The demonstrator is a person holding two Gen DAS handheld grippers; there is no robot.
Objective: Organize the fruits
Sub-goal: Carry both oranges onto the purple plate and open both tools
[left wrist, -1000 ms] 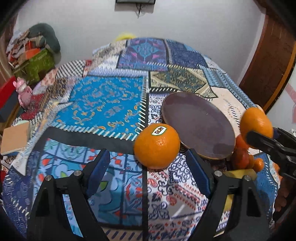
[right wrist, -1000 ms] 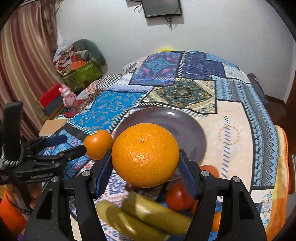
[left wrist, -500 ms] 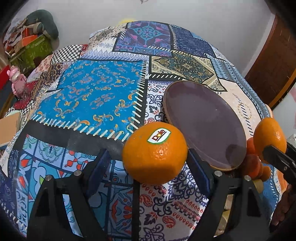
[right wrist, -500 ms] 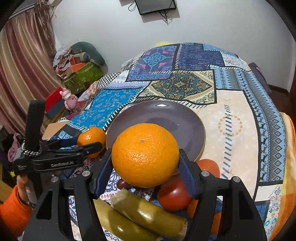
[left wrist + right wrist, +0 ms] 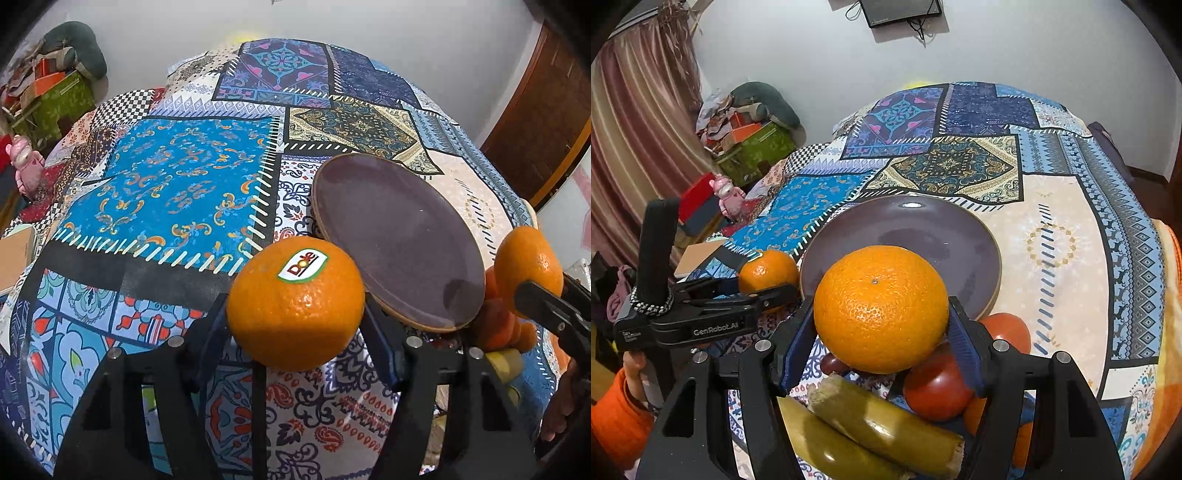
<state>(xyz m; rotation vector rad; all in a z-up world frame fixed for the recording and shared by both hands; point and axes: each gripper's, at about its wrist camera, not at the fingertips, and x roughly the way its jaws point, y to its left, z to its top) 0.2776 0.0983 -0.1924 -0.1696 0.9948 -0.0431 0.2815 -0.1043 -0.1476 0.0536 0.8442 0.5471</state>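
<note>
An orange with a Dole sticker (image 5: 295,306) rests on the patchwork cloth just left of a dark purple plate (image 5: 406,229). My left gripper (image 5: 295,325) straddles it; its jaws are closing and both blue pads touch the orange's sides. The right wrist view shows the same orange (image 5: 768,269) between the left gripper's fingers (image 5: 764,291). My right gripper (image 5: 881,325) is shut on a second, larger orange (image 5: 881,310), held in the air over the plate's near rim (image 5: 923,229). From the left wrist, that orange (image 5: 528,258) hangs at the far right.
Below the right gripper lie green bananas (image 5: 879,428), red tomatoes (image 5: 934,384) and small orange fruits (image 5: 498,321). A pink toy (image 5: 726,194) and boxes stand off the bed's left side. A hand in an orange sleeve (image 5: 617,413) holds the left gripper.
My left gripper moved forward and down around the sticker orange, and its jaws narrowed until the pads met it. The right gripper kept its orange and barely moved.
</note>
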